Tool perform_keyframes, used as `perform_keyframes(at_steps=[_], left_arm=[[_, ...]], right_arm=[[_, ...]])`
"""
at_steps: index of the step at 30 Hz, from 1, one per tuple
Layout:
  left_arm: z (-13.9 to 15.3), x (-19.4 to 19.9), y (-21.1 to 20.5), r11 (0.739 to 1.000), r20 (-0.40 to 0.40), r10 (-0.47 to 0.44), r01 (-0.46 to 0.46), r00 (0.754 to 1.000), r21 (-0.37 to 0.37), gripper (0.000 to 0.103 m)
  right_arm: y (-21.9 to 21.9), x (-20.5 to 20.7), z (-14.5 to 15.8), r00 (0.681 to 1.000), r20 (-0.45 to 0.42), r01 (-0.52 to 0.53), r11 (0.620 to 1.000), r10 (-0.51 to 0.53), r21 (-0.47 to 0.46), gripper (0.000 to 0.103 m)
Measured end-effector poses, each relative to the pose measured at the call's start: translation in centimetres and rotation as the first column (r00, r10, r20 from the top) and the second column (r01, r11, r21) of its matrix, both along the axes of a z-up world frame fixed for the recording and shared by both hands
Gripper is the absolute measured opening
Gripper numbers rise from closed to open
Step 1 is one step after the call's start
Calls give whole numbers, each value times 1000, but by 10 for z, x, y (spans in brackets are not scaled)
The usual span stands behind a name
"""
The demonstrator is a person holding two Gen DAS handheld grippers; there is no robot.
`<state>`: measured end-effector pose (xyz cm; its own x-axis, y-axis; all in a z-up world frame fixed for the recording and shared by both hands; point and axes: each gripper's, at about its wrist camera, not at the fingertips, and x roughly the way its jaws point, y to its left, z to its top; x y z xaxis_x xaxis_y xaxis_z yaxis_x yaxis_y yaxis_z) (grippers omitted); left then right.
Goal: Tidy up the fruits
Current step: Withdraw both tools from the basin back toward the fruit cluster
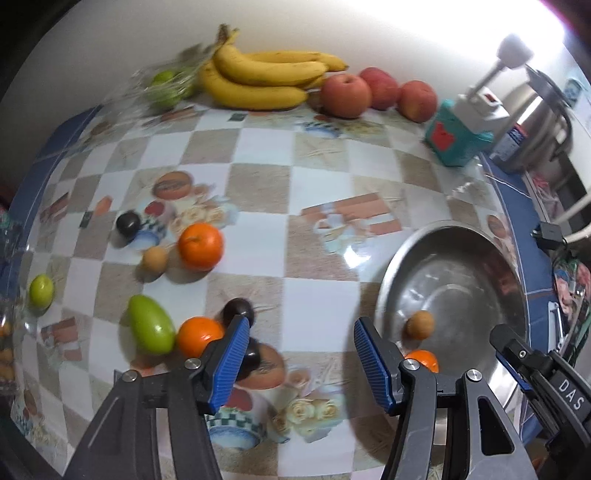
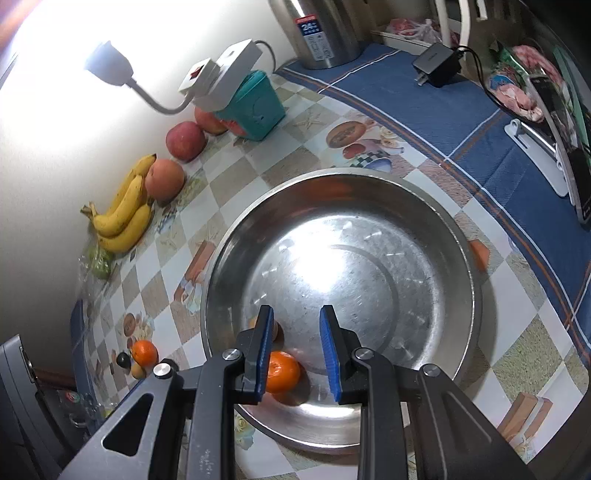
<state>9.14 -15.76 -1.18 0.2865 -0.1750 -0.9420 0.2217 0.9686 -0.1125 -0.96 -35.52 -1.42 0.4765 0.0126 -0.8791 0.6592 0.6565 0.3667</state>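
A steel bowl (image 1: pixel 491 258) (image 2: pixel 436 229) holds an orange tangerine (image 2: pixel 282 371) (image 1: pixel 424 360) and a small brown fruit (image 1: pixel 419 324) (image 2: pixel 277 330). My left gripper (image 1: pixel 297 354) is open and empty above the checked tablecloth, left of the bowl. Near its left finger lie a tangerine (image 1: pixel 197 335), a green mango (image 1: pixel 150 328) and two dark plums (image 1: pixel 238 312) (image 1: pixel 251 360). Another tangerine (image 1: pixel 200 246), a brown fruit (image 1: pixel 155 259), a plum (image 1: pixel 128 224) and a lime (image 1: pixel 41 290) lie farther left. My right gripper (image 2: pixel 297 350) is open and empty over the bowl's near side; it also shows in the left wrist view (image 1: pixel 517 350).
Bananas (image 1: pixel 258 79) (image 2: pixel 123 214), three apples (image 1: pixel 345 95) (image 2: pixel 164 179) and bagged green fruit (image 1: pixel 166 86) line the back wall. A teal box with a lamp (image 1: pixel 458 133) (image 2: pixel 255 107), a steel kettle (image 2: pixel 325 33) and a charger (image 2: pixel 437 64) stand by the bowl.
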Motion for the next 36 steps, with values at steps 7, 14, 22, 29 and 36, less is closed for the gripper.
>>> perform_keyframes(at_steps=[7,14,22,29,36], left_arm=[[0,3,21,998,-31,57,-57,998,-13,63],[-4,3,27,997,-53,71,-71,996,-1,65],[-9,5,33,994,-65,109,-108,992,24,95],[-12,6,40,989,-62,141,-138,988,42,103],[-14,7,46,986,-60,164,-161,985,46,103]], right_arm=[[18,9,0,997,-25,-70,997,69,-42,26],[30,16,-1,992,-50,-120,991,117,-59,28],[40,24,-6,981,-105,-173,978,161,-114,62],[41,24,-7,980,-111,-179,975,165,-135,78],[40,25,-6,982,-100,-174,972,160,-156,88]])
